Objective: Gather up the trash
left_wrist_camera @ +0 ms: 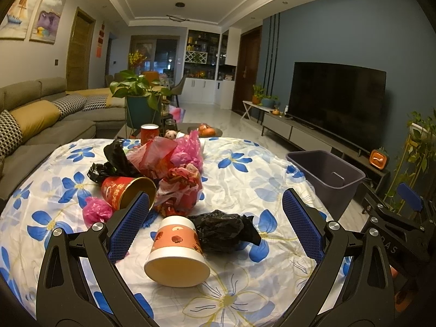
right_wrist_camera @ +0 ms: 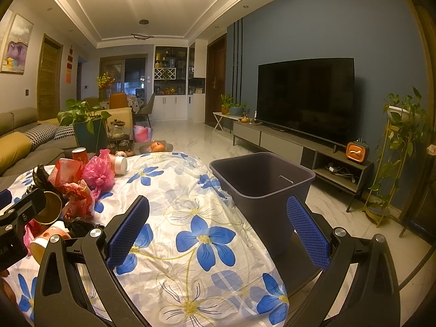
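Black bag (left_wrist_camera: 222, 230) behind paper cup (left_wrist_camera: 177, 248), bin (right_wrist_camera: 261, 182) base hidden

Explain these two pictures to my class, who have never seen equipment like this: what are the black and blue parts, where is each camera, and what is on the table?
No robot here: a person holds a two-fingered tool in each hand, each carrying a camera looking along its blue fingers. The left tool is open over a tipped paper cup and a black bag; behind lie a red cup and crumpled pink and red bags. The right tool is open, holding nothing, above the flowered tablecloth near the grey bin.
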`<state>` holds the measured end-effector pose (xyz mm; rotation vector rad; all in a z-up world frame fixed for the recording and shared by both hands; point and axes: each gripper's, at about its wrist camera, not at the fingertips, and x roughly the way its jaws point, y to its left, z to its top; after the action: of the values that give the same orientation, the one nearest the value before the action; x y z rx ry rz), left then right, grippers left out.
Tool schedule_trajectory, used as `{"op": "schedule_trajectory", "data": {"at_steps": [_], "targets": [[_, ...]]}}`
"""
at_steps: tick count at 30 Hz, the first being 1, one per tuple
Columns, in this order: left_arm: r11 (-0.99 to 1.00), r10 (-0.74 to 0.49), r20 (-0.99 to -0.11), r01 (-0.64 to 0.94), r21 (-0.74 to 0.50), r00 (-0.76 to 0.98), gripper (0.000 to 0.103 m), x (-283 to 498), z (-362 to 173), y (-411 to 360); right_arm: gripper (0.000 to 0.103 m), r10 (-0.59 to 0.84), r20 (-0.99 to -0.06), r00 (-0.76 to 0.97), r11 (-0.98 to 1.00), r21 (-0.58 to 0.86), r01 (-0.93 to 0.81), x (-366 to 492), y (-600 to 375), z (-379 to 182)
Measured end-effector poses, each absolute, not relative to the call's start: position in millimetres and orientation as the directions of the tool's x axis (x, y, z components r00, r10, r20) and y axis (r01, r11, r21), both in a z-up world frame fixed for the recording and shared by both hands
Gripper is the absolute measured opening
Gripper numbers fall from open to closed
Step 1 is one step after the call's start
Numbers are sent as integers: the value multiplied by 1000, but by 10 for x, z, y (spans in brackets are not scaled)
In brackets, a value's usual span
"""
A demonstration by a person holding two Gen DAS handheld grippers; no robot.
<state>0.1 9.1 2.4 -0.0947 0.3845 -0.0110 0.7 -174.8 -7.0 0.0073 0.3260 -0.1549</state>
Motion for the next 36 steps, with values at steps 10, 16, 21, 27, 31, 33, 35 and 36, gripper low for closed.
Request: {"op": "schedule_trajectory", "data": {"at_steps": [10,16,21,27,31,33,35,36], "targets": [[995,-24,-373,-12,-95,927,96,-28,-7,108,98,-143,-325,935,989,-12,147,19,-1754,-110],[996,-24,-374,-12,-92,927,96,-28,-5,107,98,-123,-324,938,991,10,133,22,-1749,-144],[995,-13,-376,-25,-95,926,93,15,-99,181,98,-98,-319,943,993,32,114,35,-1755,-172],[986,53,-388,-111,-128,920,89,12,-252,483,98,-20,-330,944,997,64,44,127,-1728,-241],[971,136,-381,-199,-130,914,89,-37,-332,745,98,51,-342,938,997,67,-30,204,-1586,-317],[965,164,-377,-227,-130,912,89,-60,-362,846,98,93,-348,933,995,73,-72,250,-1491,-367],[960,175,-375,-242,-140,911,89,-95,-399,957,97,129,-353,927,991,75,-110,293,-1401,-403],[959,177,-376,-246,-142,909,89,-103,-415,988,95,150,-356,922,988,75,-132,313,-1343,-428]]}}
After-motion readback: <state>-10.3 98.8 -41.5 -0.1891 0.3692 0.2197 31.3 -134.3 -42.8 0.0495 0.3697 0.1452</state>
